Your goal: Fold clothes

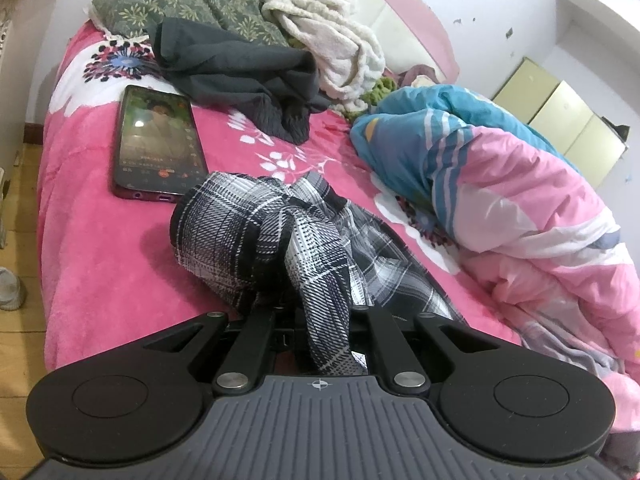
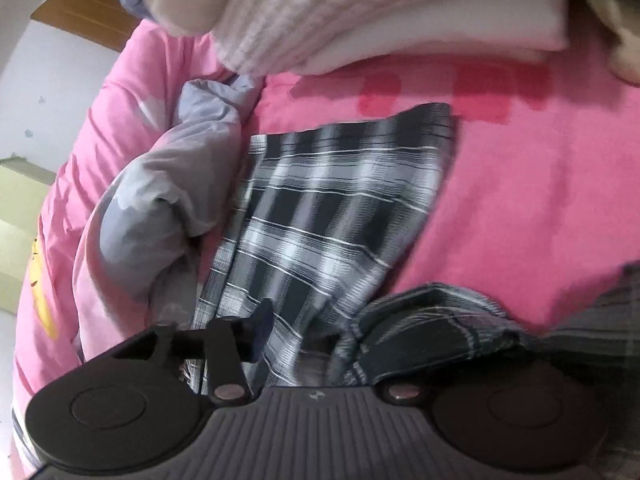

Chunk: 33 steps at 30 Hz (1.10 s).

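While your left hand-held gripper (image 1: 320, 312) sits low over the near part of the bed (image 1: 100, 264), a bunch of the black-and-white plaid garment (image 1: 276, 240) rises between its fingers and drapes back over the linkage; the fingertips are buried in the cloth, so you appear to be pinching the garment, though the contact itself is hidden. On the bed's pink floral blanket, a smartphone (image 1: 158, 146) with a lit screen lies flat near the left edge, just beyond the plaid bundle. Farther toward the head of the bed lie a crumpled dark grey garment (image 1: 244, 76), a green patterned quilted cover (image 1: 180, 4) and a cream fleece blanket (image 1: 324, 40). A pink, blue and white duvet (image 1: 500, 184) is heaped along the right side of the bed. A shoe (image 1: 10, 288) stands on the wooden floor by the left edge.

In the right wrist view, which is motion-blurred, your right hand-held gripper (image 2: 316, 344) is partly covered: the same plaid garment (image 2: 332, 208) spreads flat across the pink blanket (image 2: 520, 200) ahead and folds over the gripper's right side. One finger (image 2: 260, 320) shows against the fabric; you cannot tell whether this gripper is spread or pressed together. A pink and grey duvet (image 2: 132, 200) touches the garment's left edge, and a folded pale stack (image 2: 360, 20) rests beyond it.
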Each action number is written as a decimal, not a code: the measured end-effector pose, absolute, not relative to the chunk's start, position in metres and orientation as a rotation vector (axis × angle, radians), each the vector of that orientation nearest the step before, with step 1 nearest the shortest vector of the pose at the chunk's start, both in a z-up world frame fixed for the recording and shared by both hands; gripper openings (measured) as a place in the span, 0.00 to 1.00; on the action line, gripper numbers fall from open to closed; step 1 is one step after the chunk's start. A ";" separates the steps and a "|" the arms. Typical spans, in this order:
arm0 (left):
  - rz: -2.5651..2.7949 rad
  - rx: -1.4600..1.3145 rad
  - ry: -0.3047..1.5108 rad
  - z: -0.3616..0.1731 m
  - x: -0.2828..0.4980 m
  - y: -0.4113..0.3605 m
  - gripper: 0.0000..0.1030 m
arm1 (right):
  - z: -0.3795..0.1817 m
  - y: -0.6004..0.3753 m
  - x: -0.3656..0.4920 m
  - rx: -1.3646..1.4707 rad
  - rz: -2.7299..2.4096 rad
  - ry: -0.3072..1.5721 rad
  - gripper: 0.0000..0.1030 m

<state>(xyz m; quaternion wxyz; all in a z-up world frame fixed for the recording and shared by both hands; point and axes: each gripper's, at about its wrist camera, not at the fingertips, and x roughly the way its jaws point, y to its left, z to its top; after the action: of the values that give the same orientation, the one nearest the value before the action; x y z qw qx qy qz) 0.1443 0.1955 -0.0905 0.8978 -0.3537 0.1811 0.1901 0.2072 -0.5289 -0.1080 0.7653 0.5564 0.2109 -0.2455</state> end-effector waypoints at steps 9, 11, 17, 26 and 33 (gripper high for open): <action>0.394 -0.720 0.376 -0.091 0.145 0.194 0.05 | -0.109 -0.519 0.206 1.165 -0.512 0.346 0.65; 0.394 -0.719 0.375 -0.091 0.145 0.193 0.05 | -0.111 -0.518 0.207 1.143 -0.532 0.338 0.55; 0.390 -0.723 0.357 -0.091 0.145 0.192 0.05 | -0.123 -0.527 0.197 1.174 -0.547 0.304 0.05; 0.382 -0.744 0.298 -0.087 0.134 0.201 0.05 | -0.079 -0.518 0.110 1.154 -0.505 0.225 0.04; 0.340 -0.740 0.328 -0.091 0.132 0.211 0.05 | -0.070 -0.528 0.076 1.220 -0.387 0.279 0.05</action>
<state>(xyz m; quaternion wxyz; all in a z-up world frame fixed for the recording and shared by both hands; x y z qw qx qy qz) 0.1325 0.2108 -0.0907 0.9052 -0.3585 0.1585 0.1644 0.0762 -0.5278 -0.0703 0.7931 0.5673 0.1299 -0.1797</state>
